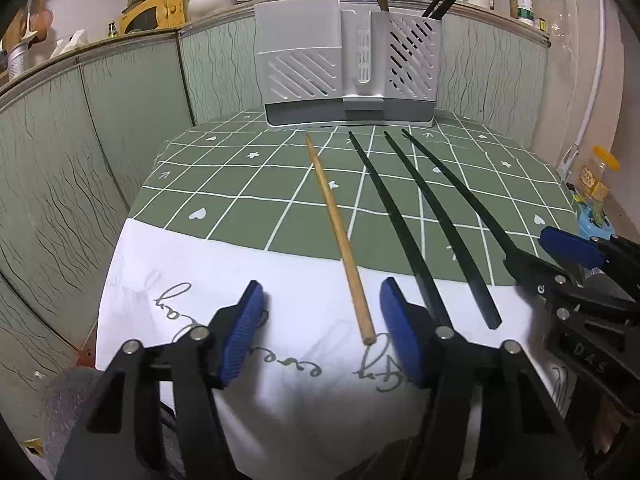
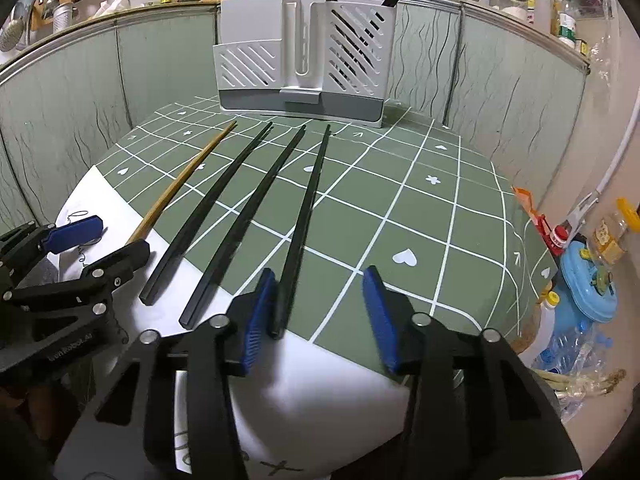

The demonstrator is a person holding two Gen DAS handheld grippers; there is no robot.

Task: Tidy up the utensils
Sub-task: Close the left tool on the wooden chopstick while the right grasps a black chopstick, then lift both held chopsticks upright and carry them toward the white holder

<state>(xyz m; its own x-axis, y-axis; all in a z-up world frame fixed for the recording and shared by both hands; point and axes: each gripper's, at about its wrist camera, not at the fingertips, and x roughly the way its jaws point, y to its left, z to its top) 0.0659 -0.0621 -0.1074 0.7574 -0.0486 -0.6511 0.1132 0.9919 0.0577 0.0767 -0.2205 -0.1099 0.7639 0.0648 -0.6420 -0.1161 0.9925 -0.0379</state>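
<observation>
A wooden chopstick and three black chopsticks lie side by side on the green checked tablecloth, tips toward a white slotted utensil holder at the back. My left gripper is open, low over the cloth, with the wooden chopstick's near end between its pads, closer to the right one. My right gripper is open too. The rightmost black chopstick lies against its left pad, with the other pad well apart. The holder has wooden and black sticks in its right compartment.
Green panelled walls enclose the table at the back and left. A white cloth with writing covers the near edge. Off the right edge stand a blue plastic object, bottles and a yellow-lidded jar. Kitchenware lines the ledge above.
</observation>
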